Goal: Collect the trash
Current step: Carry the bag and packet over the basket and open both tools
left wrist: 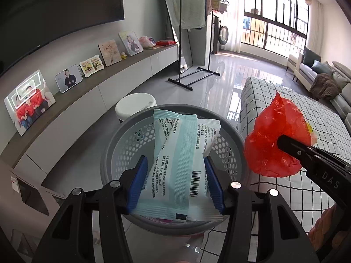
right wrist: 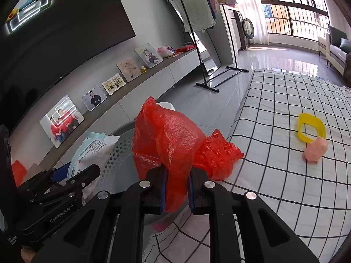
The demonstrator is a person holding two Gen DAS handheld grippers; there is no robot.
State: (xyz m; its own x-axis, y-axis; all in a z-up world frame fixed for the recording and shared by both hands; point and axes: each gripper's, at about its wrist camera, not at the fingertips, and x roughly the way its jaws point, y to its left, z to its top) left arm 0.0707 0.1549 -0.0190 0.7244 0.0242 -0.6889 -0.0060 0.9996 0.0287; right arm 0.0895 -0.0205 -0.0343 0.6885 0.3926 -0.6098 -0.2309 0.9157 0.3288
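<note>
Left to right, positions referenced to the tongs.

Far left of left tongs: row of framed family photographs leaning upright on long grey wall-mounted shelf. White round stool ahead and slightly left, beyond the bin.

Left tongs: blue-padded fingers partly closed, clamped on either side of pale blue and white printed plastic wrapper packs. Two packs overlapped. Long axis running straight ahead along the fingers, near ends toward camera, far ends pointing away and up; barcode on near right portion. Packs held directly over the mouth of the grey round perforated plastic waste bin, the bin rim showing on all sides of the fingers. Contact between packs and bin: cannot tell.

Right tongs: jaws narrowed almost together, pinching crumpled translucent red plastic bag. Bag bunched, tallest axis roughly upright, peak pointing up and away from fingers, a loose lobe spilling to the right. Held just right of the bin, beside the left tongs, above the near corner of the white black-grid checked cloth-covered surface.

Further right, on the cloth, well apart from right tongs: yellow plastic ring with small pink soft figure touching its near edge.
</note>
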